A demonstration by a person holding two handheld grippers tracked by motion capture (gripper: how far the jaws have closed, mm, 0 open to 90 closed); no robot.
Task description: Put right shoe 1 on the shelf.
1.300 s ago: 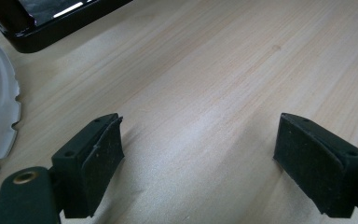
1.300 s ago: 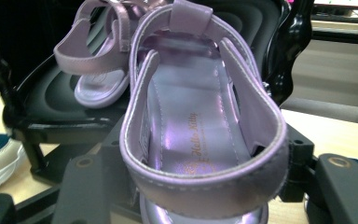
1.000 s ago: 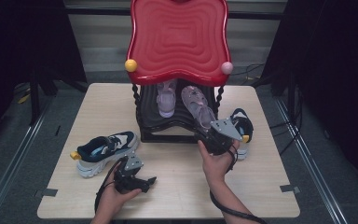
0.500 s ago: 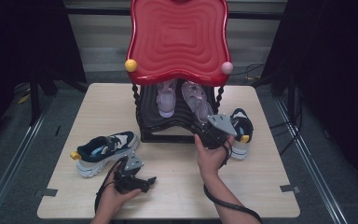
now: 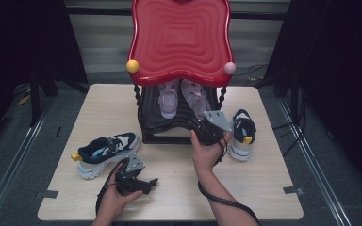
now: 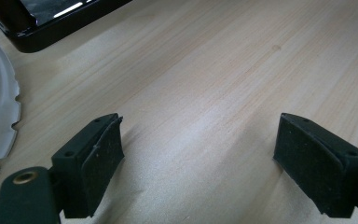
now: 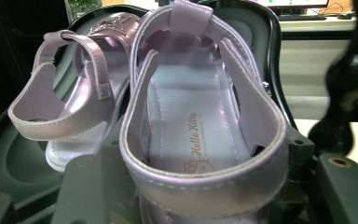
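At the bench [image 5: 264, 183], we work under a tall red chair [image 5: 179, 40] whose wavy back looms over a black ridged seat [image 5: 151, 117] holding a pair of lilac sandals. A navy and white sneaker [image 5: 106, 150] lies on its sole at the bench's left, and its mate [image 5: 242, 132] stands just to the right of the chair. Our right tongs [image 5: 206, 126] are at the seat's front edge, half open and straddling the heel of the right-hand sandal [image 7: 200, 130]; in the right gripper view the heel strap sits between the dark jaws, which appear to press its sides, so we judge it gripped. The other sandal [image 7: 70, 102] lies just beside it, on the left in that view, straps close together. Our left tongs [image 6: 200, 163] rest low on the bare bench near the front, jaws wide apart with nothing between them. The risk from here, as we judge it: the soft strap could buckle and slip free if lifted, dropping the sandal off the seat, or the moving sandal could snag its neighbour and drag it along, since the two sit so close on a sloping, ridged surface.
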